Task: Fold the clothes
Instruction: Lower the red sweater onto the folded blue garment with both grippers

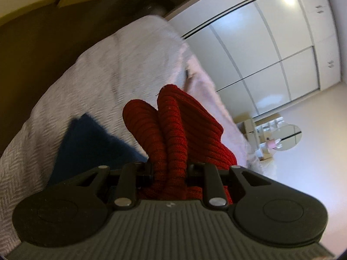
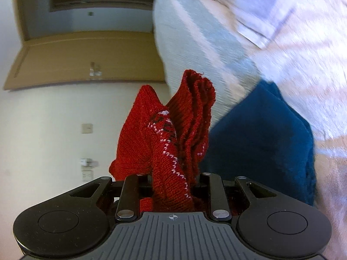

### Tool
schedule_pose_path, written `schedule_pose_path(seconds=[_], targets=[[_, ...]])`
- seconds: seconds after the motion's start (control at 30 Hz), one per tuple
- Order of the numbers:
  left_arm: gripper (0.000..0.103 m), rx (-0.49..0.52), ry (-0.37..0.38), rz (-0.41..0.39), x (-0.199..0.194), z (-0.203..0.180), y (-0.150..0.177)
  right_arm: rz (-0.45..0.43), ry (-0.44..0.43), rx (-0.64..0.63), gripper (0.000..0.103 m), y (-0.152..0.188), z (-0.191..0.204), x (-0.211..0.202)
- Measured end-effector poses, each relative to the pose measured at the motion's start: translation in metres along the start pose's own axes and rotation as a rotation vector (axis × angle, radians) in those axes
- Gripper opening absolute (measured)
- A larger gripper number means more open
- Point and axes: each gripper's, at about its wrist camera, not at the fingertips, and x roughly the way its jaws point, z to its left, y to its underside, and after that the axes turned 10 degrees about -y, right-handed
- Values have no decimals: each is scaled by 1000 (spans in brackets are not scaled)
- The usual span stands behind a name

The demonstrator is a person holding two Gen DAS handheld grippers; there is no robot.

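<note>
Red knit sweater (image 1: 173, 130) fabric is bunched and clamped in both tools: the left hand-held gripper (image 1: 169, 171) pinches thick ribbed folds, and the right hand-held gripper (image 2: 173, 179) pinches a part with a white zigzag pattern (image 2: 171, 156), the cloth standing up in peaks beyond each pair of fingers. The garment is lifted off the bed (image 1: 91, 82), which carries a pale grey herringbone-weave bedspread (image 2: 314, 82). A folded dark blue garment (image 1: 91, 143) lies flat on the spread, just beside the red knit in both views.

In the left view the bed's edge runs past the sweater, with light floor (image 1: 303, 173) beyond it and a run of white wardrobe doors (image 1: 260, 43) well apart. A small round mirror with toiletries (image 1: 279, 138) sits near that wall. Dark floor shows on the other side of the bed.

In the right view a tan door (image 2: 86, 58) and white wall with a light switch (image 2: 87, 128) lie behind the sweater, and a white sheet corner (image 2: 260, 21) lies over the spread. Both views are tilted and somewhat blurred.
</note>
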Motion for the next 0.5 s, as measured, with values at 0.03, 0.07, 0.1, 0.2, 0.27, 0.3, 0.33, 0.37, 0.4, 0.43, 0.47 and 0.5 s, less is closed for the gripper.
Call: schedule_pose_path(seconds=[0.03,0.07,0.1,0.2,0.27,0.3,0.33,0.37,0.4,0.43,0.47,0.5], targets=[[19,-8,-8,11,6,8,2,7,17,5,24,-2,-8,4],[19,-16,-13,22,13,15,4,13,34,9,24,-4,-16,8],[19,-20,-16,33,20,23,5,20,51,14,24,-5,-23,13],[19,-19,-31,56,44,42,10,36,99,28,24,-10,-46,24],[19,-20,-28,47,53,51,11,28,112,36,24,-12,-58,24],[20,-19,-26,38,56,55,11,24,118,40,25,-13,-64,25],[20,-9,-31,31,59,57,10,19,124,40,26,-13,-68,25],[21,15,-49,25,62,58,10,11,129,32,27,-11,-71,25],[22,40,-67,23,63,57,9,4,136,19,28,-10,-72,26],[22,62,-85,23,64,56,8,-5,147,-4,31,-9,-71,27],[23,74,-95,23,63,56,8,-14,159,-27,34,-8,-70,27],[23,79,-101,20,62,55,8,-21,172,-50,39,-7,-67,28]])
